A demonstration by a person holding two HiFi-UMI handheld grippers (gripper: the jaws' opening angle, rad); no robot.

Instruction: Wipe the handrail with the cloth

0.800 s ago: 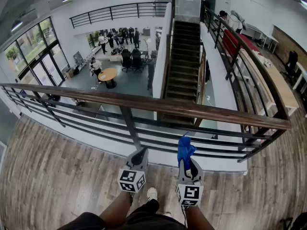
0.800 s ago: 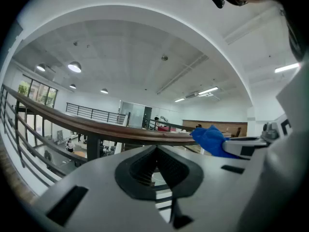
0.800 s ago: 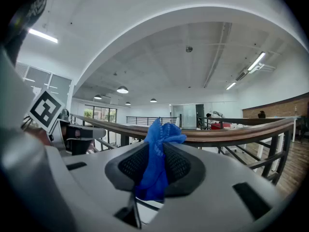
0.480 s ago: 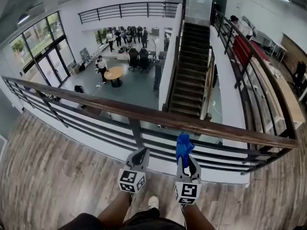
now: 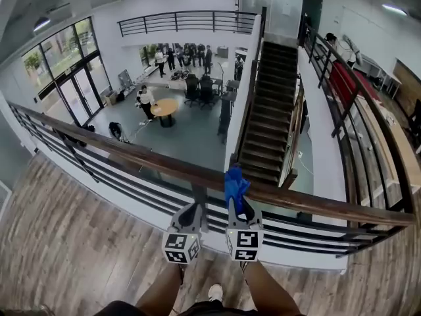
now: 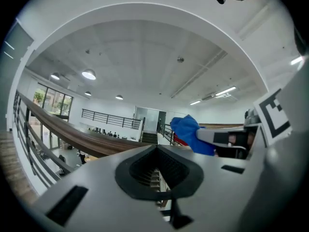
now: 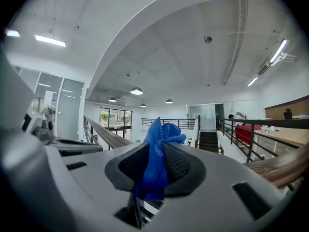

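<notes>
The handrail (image 5: 145, 158) was brown wood, smooth with a faint sheen, over dark matt metal bars (image 5: 200, 193). The cloth (image 5: 235, 184) was soft, crumpled blue fabric. The left gripper (image 5: 192, 210) and right gripper (image 5: 239, 207) were matt grey plastic with black ribbed pads (image 7: 181, 166), and the floor (image 5: 66, 242) was grained wood plank.

The brown wooden handrail (image 5: 131, 153) ran from 10 o'clock to 3 o'clock. Its top was bare on both sides of the crumpled blue cloth (image 5: 234, 182) pinched in the right gripper (image 5: 239, 209). Past it, toward 12 o'clock, was open air over the lower hall. Under the rail, horizontal black metal bars (image 5: 145, 184) and a black upright post (image 5: 199, 199), at 12 o'clock of the left gripper (image 5: 192, 210) with its jaws together, barred any way through. The grey-brown plank floor (image 5: 72, 242) gave free room toward 9 o'clock. The person's legs (image 5: 168, 288) filled 6 o'clock.
</notes>
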